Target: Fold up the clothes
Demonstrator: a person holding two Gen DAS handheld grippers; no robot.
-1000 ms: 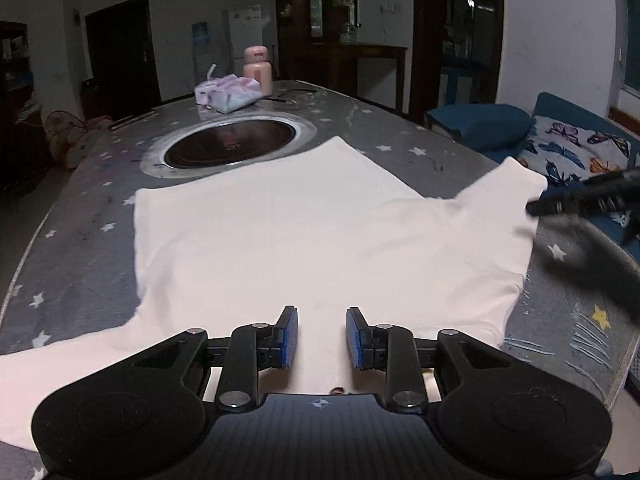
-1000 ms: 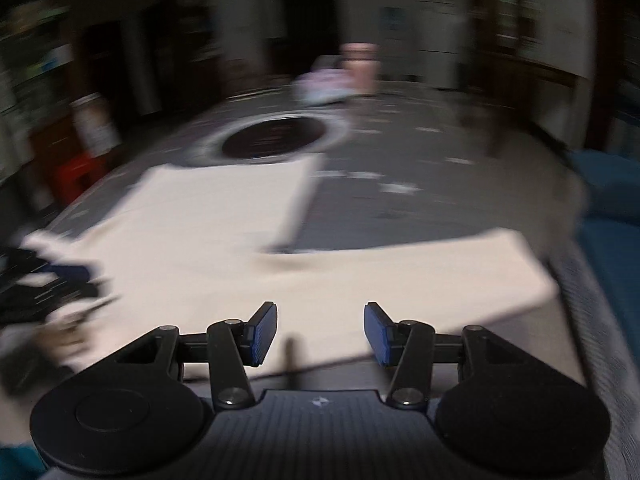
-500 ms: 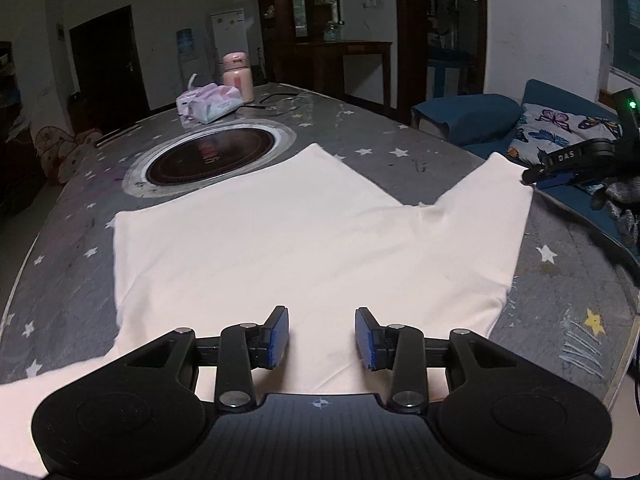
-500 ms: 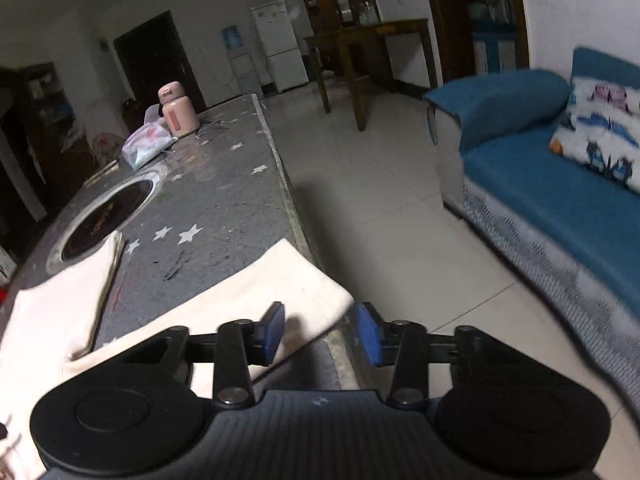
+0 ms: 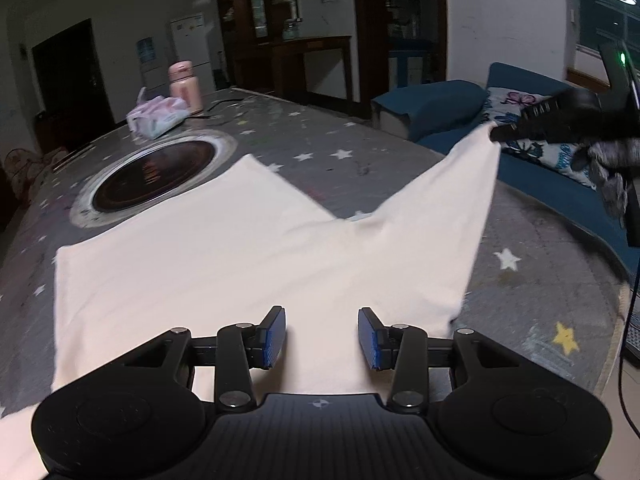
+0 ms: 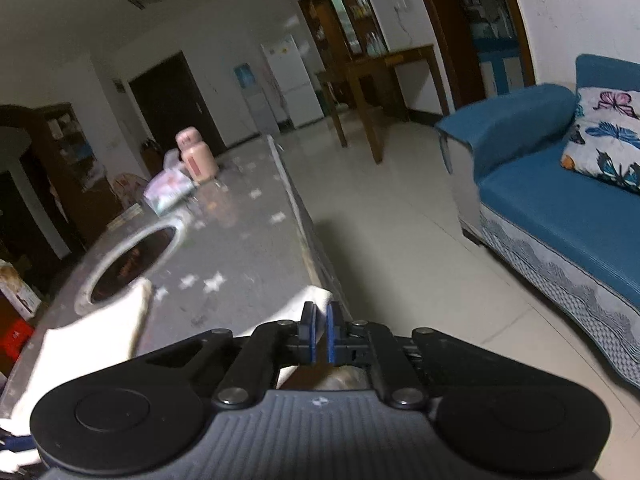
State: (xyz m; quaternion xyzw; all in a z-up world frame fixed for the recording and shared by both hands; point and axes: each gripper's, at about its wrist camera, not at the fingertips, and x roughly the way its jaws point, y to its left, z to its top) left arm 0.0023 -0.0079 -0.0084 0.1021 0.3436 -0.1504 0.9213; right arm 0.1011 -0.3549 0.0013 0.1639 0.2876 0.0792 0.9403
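Note:
A cream long-sleeved garment [image 5: 224, 248] lies spread flat on the grey star-patterned table [image 5: 332, 148]. My left gripper [image 5: 322, 338] is open and hovers just above the garment's near edge, holding nothing. My right gripper [image 6: 320, 334] is shut on the end of the garment's right sleeve [image 6: 308, 300]. In the left wrist view the right gripper [image 5: 496, 134] holds that sleeve [image 5: 452, 200] lifted off the table at the right edge. The garment's body also shows at the lower left of the right wrist view [image 6: 100, 332].
A round dark inset burner [image 5: 156, 174] sits in the table beyond the garment. A pink bottle [image 5: 185, 87] and a plastic packet [image 5: 156, 120] stand at the far end. A blue sofa [image 6: 560, 208] with a butterfly cushion [image 6: 604, 136] is right of the table, with tiled floor [image 6: 400, 240] between.
My right gripper has closed on the sleeve end and lifted it off the table. My left gripper has opened slightly wider and stays over the near edge.

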